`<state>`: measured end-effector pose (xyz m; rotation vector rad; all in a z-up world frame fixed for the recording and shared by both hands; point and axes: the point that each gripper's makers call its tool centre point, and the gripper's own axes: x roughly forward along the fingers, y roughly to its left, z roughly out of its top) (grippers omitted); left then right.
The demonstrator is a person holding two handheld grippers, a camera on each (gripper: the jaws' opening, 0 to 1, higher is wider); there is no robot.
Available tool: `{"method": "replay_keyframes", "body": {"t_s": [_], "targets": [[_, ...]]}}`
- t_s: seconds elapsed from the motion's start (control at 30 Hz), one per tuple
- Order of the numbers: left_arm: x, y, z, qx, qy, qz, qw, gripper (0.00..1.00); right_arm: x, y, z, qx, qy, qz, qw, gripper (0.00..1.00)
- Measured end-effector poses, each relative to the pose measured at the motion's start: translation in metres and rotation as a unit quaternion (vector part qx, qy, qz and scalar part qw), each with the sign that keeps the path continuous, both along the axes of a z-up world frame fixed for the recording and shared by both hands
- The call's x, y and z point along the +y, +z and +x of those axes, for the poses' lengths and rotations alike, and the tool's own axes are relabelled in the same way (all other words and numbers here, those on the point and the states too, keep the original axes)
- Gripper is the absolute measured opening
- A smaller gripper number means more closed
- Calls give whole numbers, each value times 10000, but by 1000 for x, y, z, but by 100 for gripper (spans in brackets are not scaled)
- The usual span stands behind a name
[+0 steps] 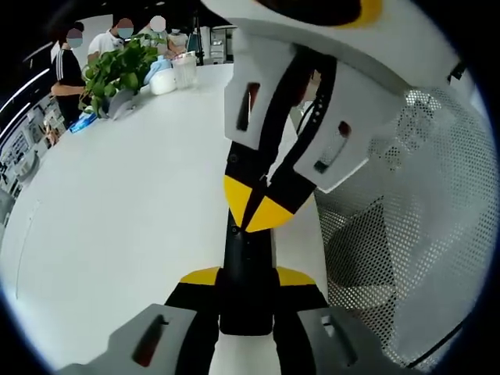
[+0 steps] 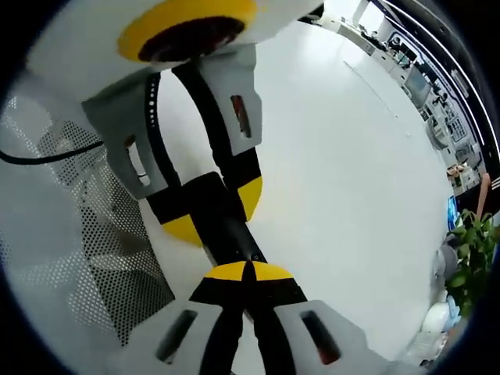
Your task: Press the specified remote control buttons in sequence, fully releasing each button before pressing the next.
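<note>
A slim black remote (image 1: 247, 254) lies lengthwise between the yellow-tipped jaws of my left gripper (image 1: 248, 277), which is shut on its sides just above the white table (image 1: 117, 203). My right gripper (image 1: 256, 209) comes down from the top of the left gripper view, shut, with its joined yellow tips resting on the remote's upper face. In the right gripper view, the right gripper (image 2: 248, 272) has its tips together against the remote (image 2: 231, 234). The left gripper (image 2: 219, 212) clamps the remote from the far end. The buttons are hidden under the tips.
A white perforated mesh surface (image 1: 406, 234) runs along the table's near edge and appears again as the mesh (image 2: 86, 258). A leafy green plant (image 1: 117, 70), a clear cup (image 1: 184, 70) and several people stand at the table's far end.
</note>
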<state>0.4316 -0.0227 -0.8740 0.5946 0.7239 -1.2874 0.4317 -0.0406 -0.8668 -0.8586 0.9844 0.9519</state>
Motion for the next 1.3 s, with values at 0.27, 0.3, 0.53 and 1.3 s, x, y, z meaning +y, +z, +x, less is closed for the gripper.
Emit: {"method": "replay_keyframes", "body": {"t_s": [0.27, 0.3, 0.53, 1.3], "targets": [[0, -1, 2, 10, 161, -88, 9998, 19, -2, 0, 1, -127, -30, 332, 9994, 0], [0, -1, 2, 5, 151, -109, 9998, 19, -2, 0, 2, -100, -30, 387, 9992, 0], [2, 0, 2, 40, 168, -533, 9984, 19, -3, 1, 3, 119, -316, 957, 9948, 0], [3, 0, 1, -96, 169, -925, 9955, 20, 1, -3, 16, 1252, -600, 984, 9854, 0]]}}
